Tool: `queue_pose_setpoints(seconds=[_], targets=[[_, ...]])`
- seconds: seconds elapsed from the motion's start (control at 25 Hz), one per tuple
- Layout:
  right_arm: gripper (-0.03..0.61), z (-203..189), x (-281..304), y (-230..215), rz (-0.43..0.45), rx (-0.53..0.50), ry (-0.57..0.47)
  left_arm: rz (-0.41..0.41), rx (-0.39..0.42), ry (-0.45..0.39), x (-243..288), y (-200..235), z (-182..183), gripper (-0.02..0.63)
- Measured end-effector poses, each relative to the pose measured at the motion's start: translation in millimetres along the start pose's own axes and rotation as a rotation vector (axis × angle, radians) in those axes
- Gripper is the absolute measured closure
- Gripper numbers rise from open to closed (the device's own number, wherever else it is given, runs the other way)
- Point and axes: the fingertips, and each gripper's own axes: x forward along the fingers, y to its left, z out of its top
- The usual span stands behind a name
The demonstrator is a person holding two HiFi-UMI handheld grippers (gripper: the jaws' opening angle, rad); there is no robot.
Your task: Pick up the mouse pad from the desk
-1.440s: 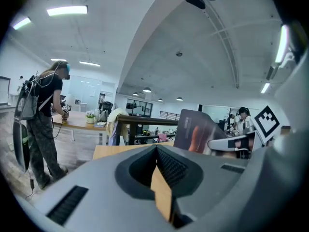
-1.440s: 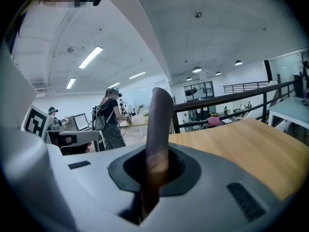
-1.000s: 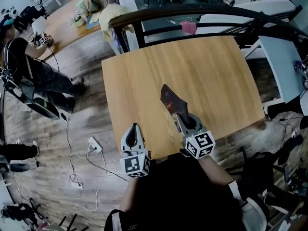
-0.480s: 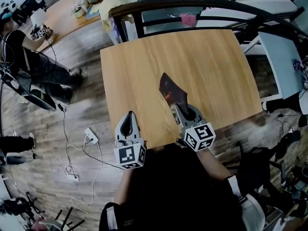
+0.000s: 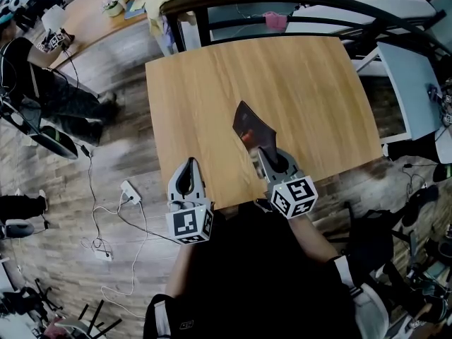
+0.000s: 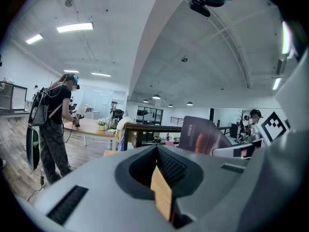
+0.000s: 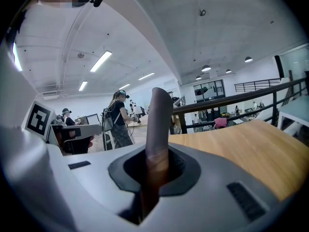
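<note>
The mouse pad [image 5: 251, 129] is a dark, floppy sheet with an orange print. It stands up off the wooden desk [image 5: 304, 76], and my right gripper [image 5: 265, 155] is shut on its near edge. In the right gripper view the mouse pad [image 7: 158, 124] rises edge-on from between the jaws, above the desk [image 7: 241, 144]. My left gripper [image 5: 187, 168] hovers at the desk's near left edge, shut and holding nothing. In the left gripper view my left gripper [image 6: 157, 164] has its jaws together, and the lifted mouse pad [image 6: 200, 135] shows to the right.
A dark curved railing [image 5: 282, 9] runs behind the desk. A person [image 5: 42, 83] stands at the left by another wooden table [image 5: 92, 20]. A power strip [image 5: 129, 191] and cables lie on the floor to the left. A white table [image 5: 409, 83] stands at the right.
The right gripper has drifted slightly over the desk with the mouse pad still held. The left gripper has stayed at the near edge.
</note>
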Motion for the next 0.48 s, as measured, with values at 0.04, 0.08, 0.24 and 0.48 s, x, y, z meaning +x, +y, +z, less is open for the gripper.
queue_pose_setpoints(seconds=[0.04,0.08,0.24,0.48], targets=[[0.533,-0.4,-1.2,0.7,0.0,-0.001,0.001,-0.001,-0.001,-0.001,-1.1,-0.4,-0.1,0.591],[0.532,-0.6,-2.4,1.5,0.0,-0.003,0.001,-0.001,-0.002,-0.002,-2.0,-0.8,0.1,0.591],[0.533,0.8,-2.4,5.2,0.003,-0.008,0.0,0.001,-0.005,-0.011,-3.4,1.2,3.4,0.591],[0.533,0.7,-0.8,6.7,0.002,-0.012,0.003,-0.002,-0.008,-0.015,-1.7,2.7,4.5,0.591]])
